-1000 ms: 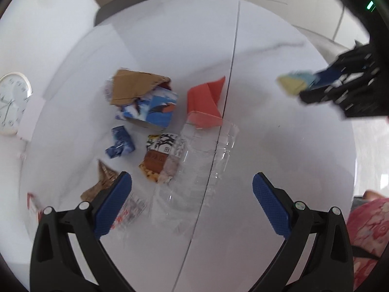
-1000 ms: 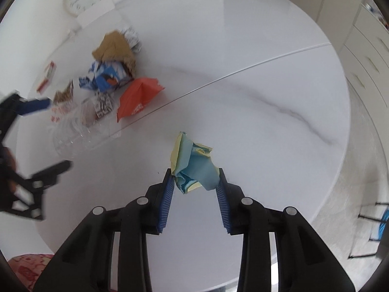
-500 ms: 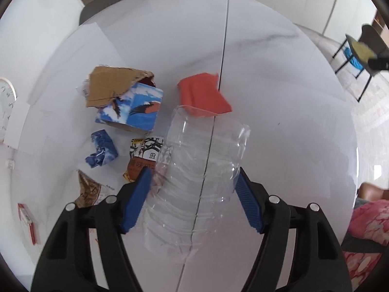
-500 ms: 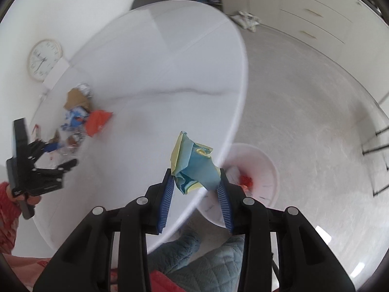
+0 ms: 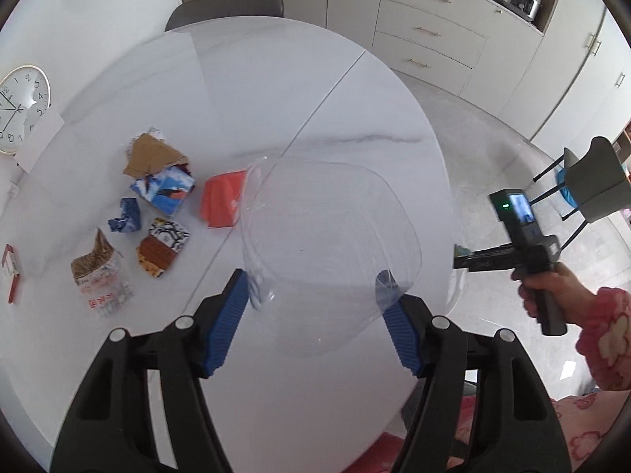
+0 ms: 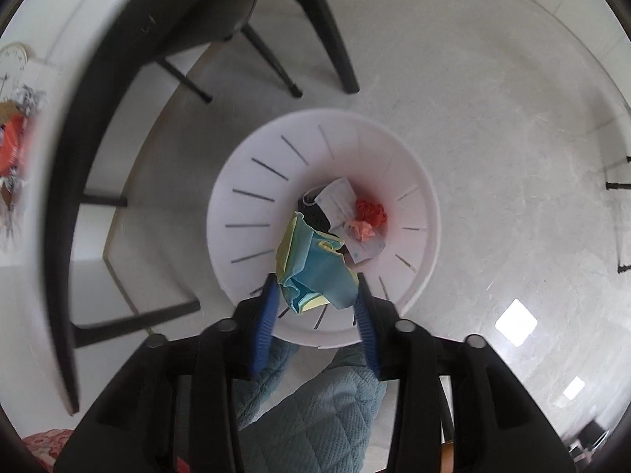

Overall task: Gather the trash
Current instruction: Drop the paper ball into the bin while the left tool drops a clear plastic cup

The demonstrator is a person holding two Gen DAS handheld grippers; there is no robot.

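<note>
My left gripper [image 5: 311, 280] is closing and its blue pads press on a clear plastic container [image 5: 331, 228], held up over the white round table [image 5: 276, 98]. More trash lies on the table's left: a red paper [image 5: 221, 205], a blue printed carton [image 5: 163, 185], a blue crumple [image 5: 126, 216], a snack wrapper [image 5: 163, 244] and a torn bag [image 5: 98, 276]. My right gripper [image 6: 315, 295] points down over a white bin [image 6: 256, 165] on the floor. Its jaws are opening, with a crumpled blue and yellow paper [image 6: 315, 268] still touching both pads. Several scraps lie in the bin.
A clock [image 5: 19, 106] leans at the table's far left, and a red and white pack [image 5: 10, 272] lies near it. A grey chair [image 5: 228, 0] stands behind the table, another chair [image 5: 591, 181] to the right. Dark chair legs [image 6: 327, 39] and a person's quilted leg [image 6: 315, 402] flank the bin.
My left gripper closed on the clear container and lifted it off the table. My right gripper carried the crumpled paper off the table's edge and down over the white bin.
</note>
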